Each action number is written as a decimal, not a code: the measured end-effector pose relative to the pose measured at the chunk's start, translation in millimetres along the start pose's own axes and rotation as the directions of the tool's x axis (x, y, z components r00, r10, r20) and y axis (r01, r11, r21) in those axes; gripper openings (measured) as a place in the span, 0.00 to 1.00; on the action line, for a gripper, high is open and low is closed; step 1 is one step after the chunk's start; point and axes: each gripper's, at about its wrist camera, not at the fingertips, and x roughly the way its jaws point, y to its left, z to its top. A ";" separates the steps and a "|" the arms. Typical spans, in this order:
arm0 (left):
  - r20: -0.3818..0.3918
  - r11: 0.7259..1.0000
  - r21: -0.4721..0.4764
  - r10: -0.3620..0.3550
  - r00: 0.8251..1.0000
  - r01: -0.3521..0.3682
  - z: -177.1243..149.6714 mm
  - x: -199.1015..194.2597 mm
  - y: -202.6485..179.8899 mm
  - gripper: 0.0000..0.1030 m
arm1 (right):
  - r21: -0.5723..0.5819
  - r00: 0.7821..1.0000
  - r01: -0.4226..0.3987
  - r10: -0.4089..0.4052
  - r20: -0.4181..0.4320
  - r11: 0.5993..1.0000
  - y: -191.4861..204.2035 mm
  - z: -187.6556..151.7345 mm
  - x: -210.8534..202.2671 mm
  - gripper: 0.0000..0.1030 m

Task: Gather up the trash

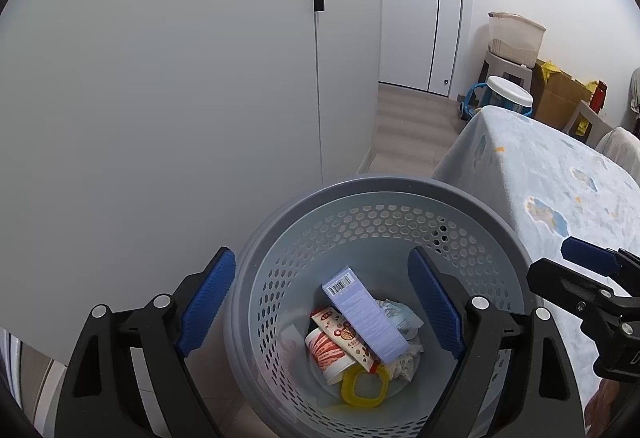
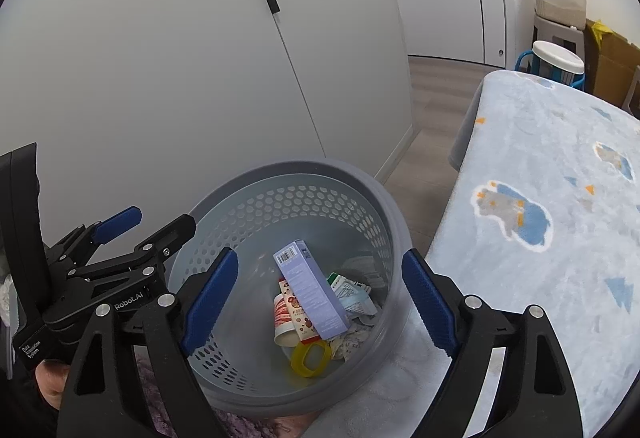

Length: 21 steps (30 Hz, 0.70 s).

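Note:
A grey perforated trash basket (image 1: 360,190) stands on the floor beside the table; it also shows in the right wrist view (image 2: 304,168). Inside lie a lilac box (image 1: 366,316) (image 2: 310,292), a red-striped paper cup (image 1: 328,354) (image 2: 284,318), a printed tube (image 1: 348,338), a yellow ring (image 1: 362,386) (image 2: 310,358) and crumpled wrappers (image 1: 402,322) (image 2: 352,288). My left gripper (image 1: 320,302) is open and empty above the basket. My right gripper (image 2: 316,296) is open and empty above the basket too. Each gripper shows at the edge of the other's view.
A table with a light blue patterned cloth (image 1: 560,190) (image 2: 552,206) stands right of the basket. White cupboard doors (image 1: 160,78) rise behind it. Boxes, a stool and a white-lidded container (image 1: 510,92) stand at the far right.

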 end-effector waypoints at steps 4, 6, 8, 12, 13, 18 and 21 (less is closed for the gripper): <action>0.001 1.000 0.000 -0.001 1.000 0.001 -0.4 -0.1 -0.5 0.82 | 0.000 1.000 0.000 0.000 0.001 1.000 0.1 0.2 0.1 0.80; 0.000 1.000 0.001 -0.005 1.000 0.005 0.0 -0.6 0.0 0.82 | 0.000 1.000 -0.002 0.002 0.000 1.000 0.1 0.1 0.2 0.80; -0.004 1.000 0.003 -0.009 1.000 0.009 -0.7 -0.4 -1.1 0.82 | -0.001 1.000 -0.002 0.002 -0.002 1.000 -0.1 0.1 0.5 0.80; -0.001 1.000 0.004 -0.008 1.000 0.008 -0.4 -1.0 -0.2 0.82 | -0.003 1.000 -0.002 0.002 -0.003 1.000 -0.1 0.3 0.2 0.80; 0.000 1.000 0.004 -0.009 1.000 0.009 -0.5 -1.6 0.3 0.82 | -0.003 1.000 -0.002 0.002 -0.003 1.000 -0.1 0.3 -0.1 0.80; 0.003 1.000 0.004 -0.003 1.000 0.003 -1.0 -1.9 0.6 0.82 | -0.002 1.000 -0.003 0.003 -0.004 1.000 0.0 0.2 0.2 0.80; 0.002 1.000 0.000 -0.004 1.000 0.004 -0.7 -2.2 1.0 0.82 | -0.003 1.000 -0.003 0.003 -0.004 1.000 0.2 0.3 -0.1 0.80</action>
